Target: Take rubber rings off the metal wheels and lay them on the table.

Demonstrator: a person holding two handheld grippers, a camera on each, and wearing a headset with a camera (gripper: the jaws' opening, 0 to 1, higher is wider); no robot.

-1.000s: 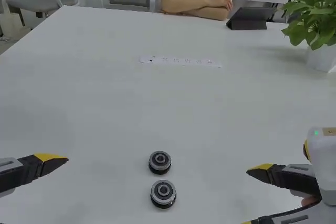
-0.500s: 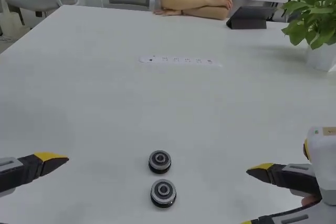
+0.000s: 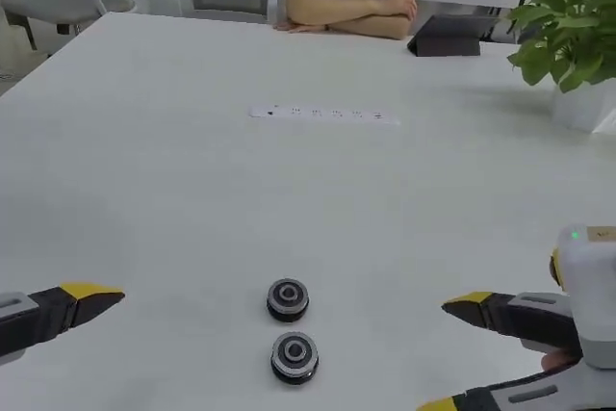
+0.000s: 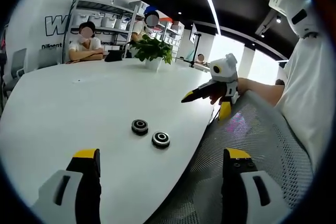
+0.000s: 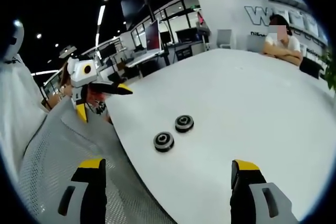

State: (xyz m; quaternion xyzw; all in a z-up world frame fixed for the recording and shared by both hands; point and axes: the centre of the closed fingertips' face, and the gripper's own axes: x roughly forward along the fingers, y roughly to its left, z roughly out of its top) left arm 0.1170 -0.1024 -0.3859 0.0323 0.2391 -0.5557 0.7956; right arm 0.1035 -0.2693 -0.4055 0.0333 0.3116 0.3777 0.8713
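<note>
Head view: far wheel (image 3: 288, 299) just beside near wheel (image 3: 294, 355) on table (image 3: 289, 190), left gripper (image 4: 161, 153) and right gripper (image 3: 441, 354) both spread wide.

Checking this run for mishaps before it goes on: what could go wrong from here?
1. The nearer wheel and farther wheel lie loose and close together; a jaw reaching for one may knock the other.
2. Both sit near the table edge; a shove could send one off.
3. Left gripper and right gripper are open, holding nothing; tugging with one alone may just drag a wheel.
</note>
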